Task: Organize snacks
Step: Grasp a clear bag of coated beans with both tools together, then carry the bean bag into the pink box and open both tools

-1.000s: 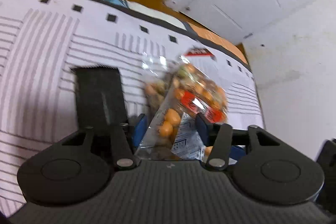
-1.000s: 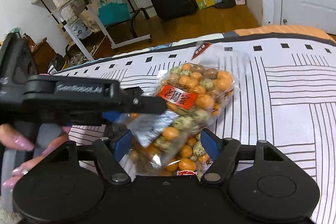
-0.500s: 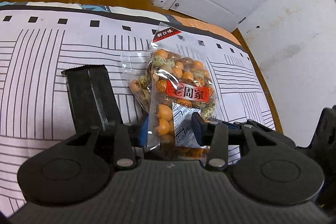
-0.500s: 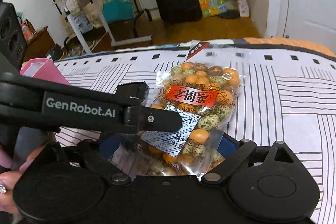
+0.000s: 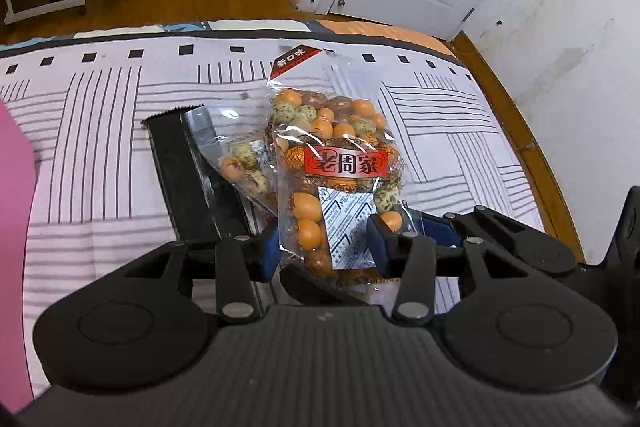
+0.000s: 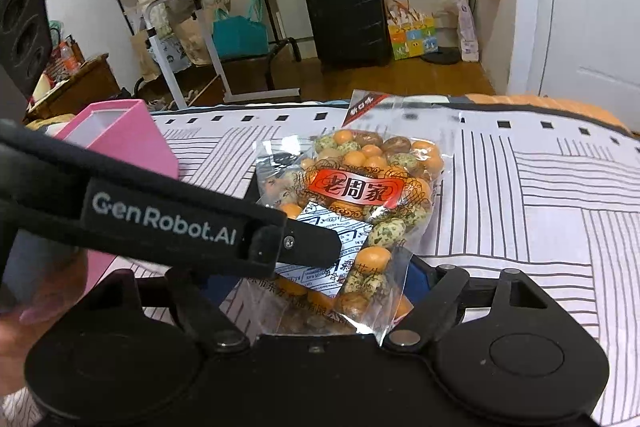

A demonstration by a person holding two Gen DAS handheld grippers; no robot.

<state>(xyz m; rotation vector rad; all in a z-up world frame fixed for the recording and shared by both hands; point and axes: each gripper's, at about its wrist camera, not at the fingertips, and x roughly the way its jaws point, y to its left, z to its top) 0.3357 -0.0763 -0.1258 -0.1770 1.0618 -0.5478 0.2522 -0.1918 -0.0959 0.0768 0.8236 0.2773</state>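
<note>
Peanut bag [image 5: 340, 163] with the red label is caught at its near end between the blue pads of the left gripper [image 5: 322, 247], which looks closed down on the plastic. A second, smaller clear bag of the same coated nuts [image 5: 244, 167] is lying just left of the peanut bag, partly over a black wrapped bar [image 5: 188, 179], all on the striped bedsheet [image 5: 460, 147]. The right gripper [image 6: 320, 291] is seen spread wide around that same near end of the peanut bag, with nothing pinched as far as can be told, though its left pad is mostly hidden behind the other tool. A pink box [image 6: 120, 143] is parked further left of the peanut bag, open side up. So the pick-up step looks to be in hand. Next, the bag probably needs to be lifted clear of the other snacks and carried over to that box, with the slippery plastic kept firmly pinched.
</note>
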